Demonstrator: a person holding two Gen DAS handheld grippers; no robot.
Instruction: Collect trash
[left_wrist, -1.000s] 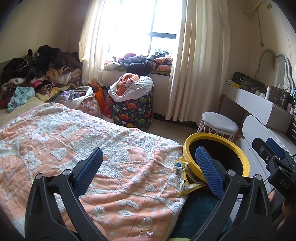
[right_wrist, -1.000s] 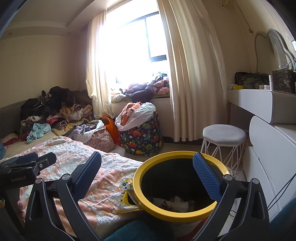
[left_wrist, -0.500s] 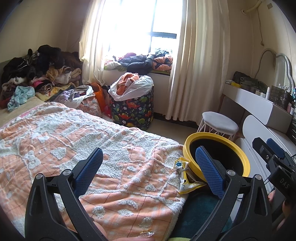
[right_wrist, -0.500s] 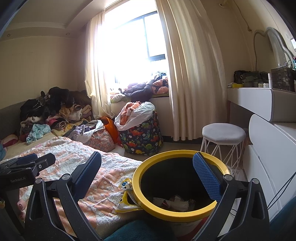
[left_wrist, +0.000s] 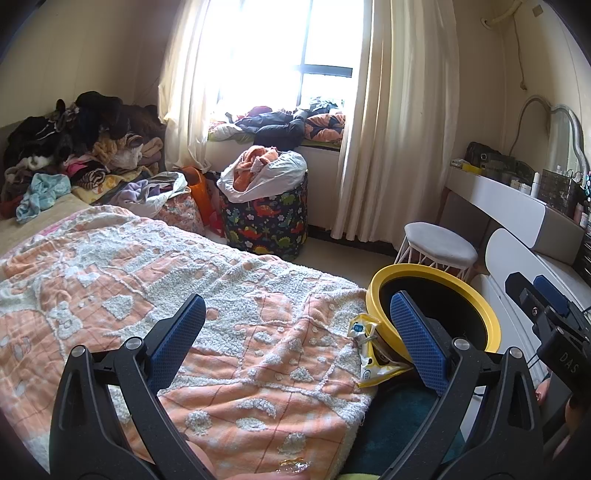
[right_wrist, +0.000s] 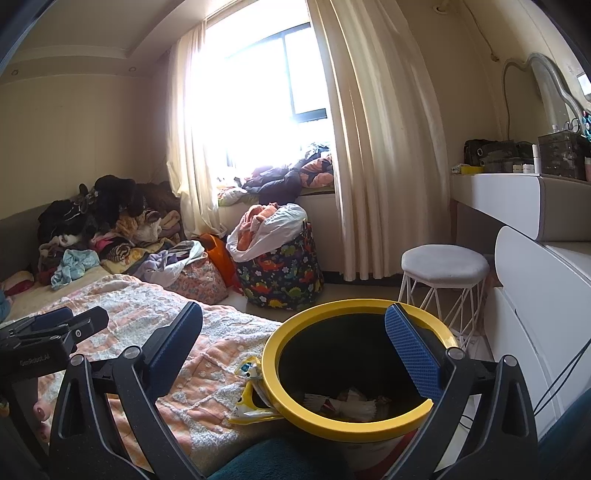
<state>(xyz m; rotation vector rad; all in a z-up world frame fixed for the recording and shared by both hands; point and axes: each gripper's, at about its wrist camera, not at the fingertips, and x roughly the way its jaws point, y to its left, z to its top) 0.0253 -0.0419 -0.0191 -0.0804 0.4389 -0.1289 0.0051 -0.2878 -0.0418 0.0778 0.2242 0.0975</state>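
Sunlit bedroom clutter surrounds a bed covered by a nubbly peach-and-white quilt, its tufted patches raised above a thin grid of stitching. At the quilt's near corner lies a crinkled yellow-and-white wrapper, glossy plastic, wedged against the outside of a round bin with a thick, smooth yellow rim and dark inner wall; crumpled white papers sit at its bottom. The left gripper hangs above the quilt, its blue ridged pads spread wide with nothing between them. The right gripper is likewise splayed and empty, poised over the bin's mouth, one pad overlapping the far rim in view. Beyond stand a dinosaur-print fabric hamper stuffed with orange and white cloth, a padded stool on white wire legs, long cream curtains, and a heap of clothes along the wall. A glossy white dresser flanks the bin
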